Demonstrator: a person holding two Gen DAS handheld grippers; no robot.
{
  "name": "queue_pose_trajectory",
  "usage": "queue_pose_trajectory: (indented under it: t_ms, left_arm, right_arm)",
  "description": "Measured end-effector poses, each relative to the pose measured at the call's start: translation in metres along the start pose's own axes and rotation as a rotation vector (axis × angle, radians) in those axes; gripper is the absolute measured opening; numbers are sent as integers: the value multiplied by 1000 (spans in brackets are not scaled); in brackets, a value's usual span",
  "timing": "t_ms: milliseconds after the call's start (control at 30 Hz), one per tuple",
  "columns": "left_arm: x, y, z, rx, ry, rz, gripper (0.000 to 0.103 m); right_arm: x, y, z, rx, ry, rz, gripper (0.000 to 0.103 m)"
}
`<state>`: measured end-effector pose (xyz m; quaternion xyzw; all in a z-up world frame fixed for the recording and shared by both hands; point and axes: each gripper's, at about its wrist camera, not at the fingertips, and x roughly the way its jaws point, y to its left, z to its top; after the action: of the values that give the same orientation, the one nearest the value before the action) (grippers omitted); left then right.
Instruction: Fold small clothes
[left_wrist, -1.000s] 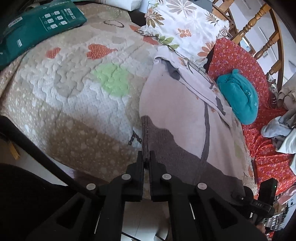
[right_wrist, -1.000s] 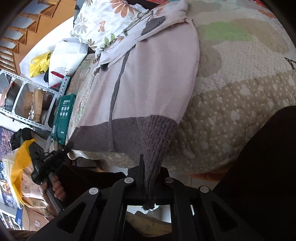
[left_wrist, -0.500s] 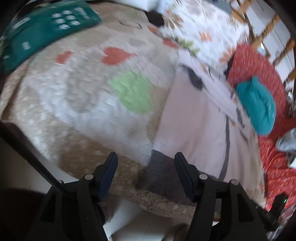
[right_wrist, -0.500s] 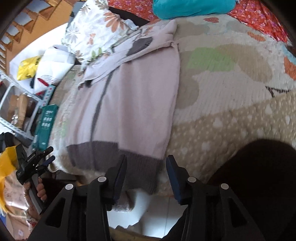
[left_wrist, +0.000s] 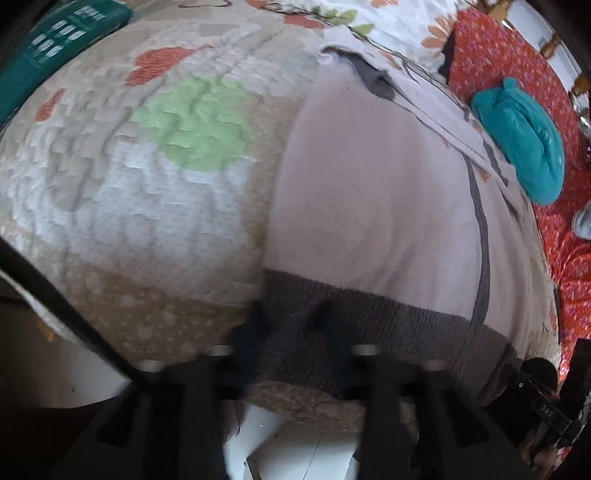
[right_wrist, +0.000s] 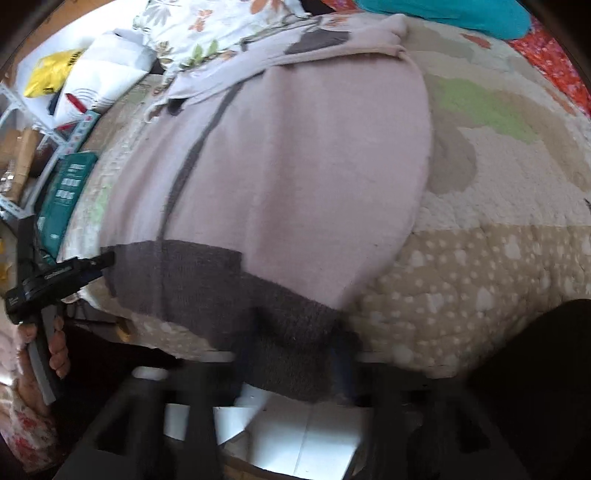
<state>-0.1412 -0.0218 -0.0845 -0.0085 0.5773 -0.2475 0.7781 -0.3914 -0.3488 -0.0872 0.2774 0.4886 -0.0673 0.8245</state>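
both grippers opened since a second ago, hem released. left gripper (left_wrist: 291, 325) and right gripper (right_wrist: 295, 328) are held low, spread, straddling the pale pink knit sweater's (left_wrist: 369, 206) grey hem at the patterned quilted bedspread's (left_wrist: 147, 206) near edge.

Both claws, left claw (left_wrist: 291, 325) and right claw (right_wrist: 295, 332), now parted, off the sweater's (left_wrist: 369, 206) grey hem (right_wrist: 177, 273).

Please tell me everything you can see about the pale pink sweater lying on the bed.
The sweater is a pale pink knit with a dark grey ribbed hem and a thin grey stripe along its length. It lies flat on the quilt, hem at the bed's edge, the far end bunched by a floral pillow. The left gripper and right gripper, both open, straddle the hem corners. The pictures are blurred.
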Motion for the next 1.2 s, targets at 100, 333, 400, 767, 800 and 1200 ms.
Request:
queue_pose_trajectory:
  t_ms: [100,333,400,767,800,1200]
  left_arm:
    - [-20,11,2,-69,-30,-104,6]
    - [-60,-7,46,-99,-151,-217,6]
    - [-61,-22,66,-100,-173,-234,6]
    - [-30,-96,202,-104,-288,-253,6]
    - [-23,-99,212,-107,-291,-244,6]
    - [48,-93,273,-245,-261,-195,34]
  right_arm:
    - [-14,-4,1,8,-37,54,9]
    - [-60,-4,32,51,-138,162,9]
    - [-70,-1,53,58,-178,184,9]
    - [-58,-27,187,205,-345,215,9]
    - [-52,-30,196,215,-346,202,9]
    - [33,-71,299,293,-261,75,12]
